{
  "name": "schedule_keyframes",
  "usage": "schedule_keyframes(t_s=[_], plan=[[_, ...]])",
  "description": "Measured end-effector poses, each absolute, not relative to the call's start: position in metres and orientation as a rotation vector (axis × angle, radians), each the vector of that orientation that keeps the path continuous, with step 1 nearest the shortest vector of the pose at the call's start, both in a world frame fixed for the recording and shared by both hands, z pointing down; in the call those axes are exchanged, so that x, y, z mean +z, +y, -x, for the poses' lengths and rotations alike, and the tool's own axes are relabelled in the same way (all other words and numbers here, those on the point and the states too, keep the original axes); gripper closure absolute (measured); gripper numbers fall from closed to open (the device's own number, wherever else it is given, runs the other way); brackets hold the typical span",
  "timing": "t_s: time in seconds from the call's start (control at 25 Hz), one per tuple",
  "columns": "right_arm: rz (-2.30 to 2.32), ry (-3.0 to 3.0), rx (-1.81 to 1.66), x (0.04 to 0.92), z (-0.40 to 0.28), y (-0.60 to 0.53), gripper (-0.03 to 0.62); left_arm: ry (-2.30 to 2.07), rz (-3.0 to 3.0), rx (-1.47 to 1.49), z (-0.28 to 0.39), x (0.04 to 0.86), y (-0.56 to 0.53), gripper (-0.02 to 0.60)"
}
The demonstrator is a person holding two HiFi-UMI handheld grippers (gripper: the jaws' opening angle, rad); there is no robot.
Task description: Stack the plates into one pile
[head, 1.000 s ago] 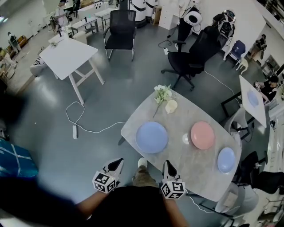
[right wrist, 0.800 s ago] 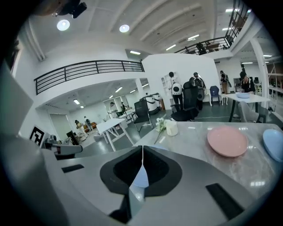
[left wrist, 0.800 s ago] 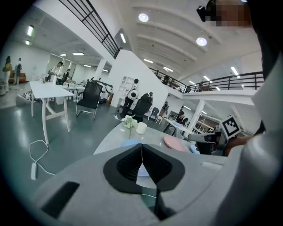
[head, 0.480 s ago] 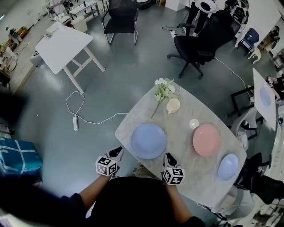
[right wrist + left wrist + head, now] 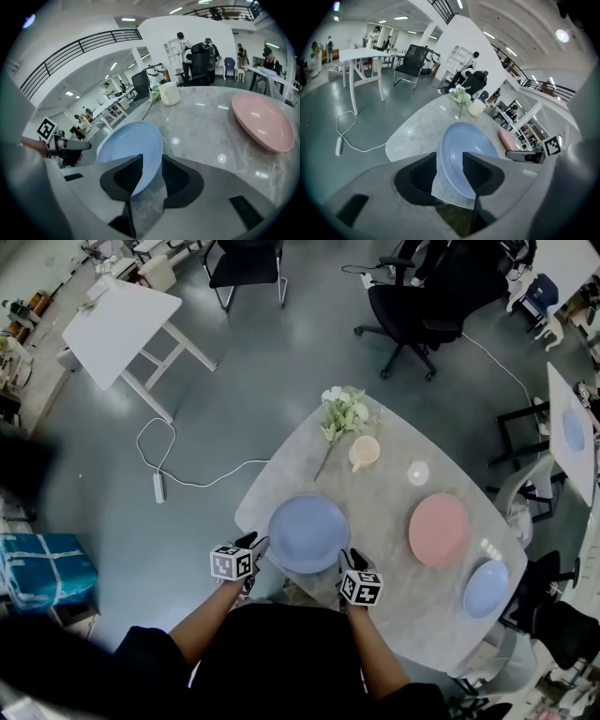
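A large blue plate (image 5: 307, 533) lies at the near left end of the grey marble table (image 5: 384, 507). A pink plate (image 5: 439, 529) and a small blue plate (image 5: 486, 588) lie further right. My left gripper (image 5: 255, 543) is at the large plate's near left rim and my right gripper (image 5: 345, 560) at its near right rim. Both have just been opening. In the left gripper view the large blue plate (image 5: 471, 147) shows its rim in the gap of the left gripper (image 5: 449, 161), untouched by the pads. The right gripper (image 5: 152, 165) likewise straddles the blue plate (image 5: 129, 143) edge, with the pink plate (image 5: 262, 119) beyond.
White flowers (image 5: 339, 413), a cream cup (image 5: 364, 453) and a small clear dish (image 5: 418, 472) sit at the table's far end. On the floor lie a white cable (image 5: 178, 474) and a blue box (image 5: 47, 568). A white table (image 5: 117, 320) and black chairs (image 5: 422, 296) stand further off.
Both grippers have come down and forward from my body to the near rim of the large blue plate. Their jaws, shut before, now stand apart.
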State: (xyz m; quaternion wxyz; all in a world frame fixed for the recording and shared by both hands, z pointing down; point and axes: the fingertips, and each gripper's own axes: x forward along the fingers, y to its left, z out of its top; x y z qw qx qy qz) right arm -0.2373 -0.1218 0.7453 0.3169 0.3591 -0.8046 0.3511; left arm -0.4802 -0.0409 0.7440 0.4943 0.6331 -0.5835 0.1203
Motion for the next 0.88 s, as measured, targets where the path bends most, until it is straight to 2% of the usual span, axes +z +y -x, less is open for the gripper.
schedule_keyframes(t_s=[0.32, 0.48, 0.64, 0.88], plan=[[-0.927, -2.046, 1.056, 0.778, 0.242, -0.128, 0.494, -1.379, -1.466, 0.424, 0.469, 0.786, -0.047, 0.411], [-0.914, -2.038, 1.078, 0.786, 0.246, -0.129, 0.497, -1.397, -1.471, 0.438, 0.468, 0.797, -0.048, 0.489], [-0.909, -2.034, 1.066, 0.789, 0.243, -0.134, 0.537, -1.390, -1.494, 0.467, 0.463, 0.802, -0.052, 0.494], [-0.946, -2.077, 1.040, 0.775, 0.240, -0.132, 0.548, -1.373, -1.494, 0.415, 0.456, 0.794, -0.047, 0.520]])
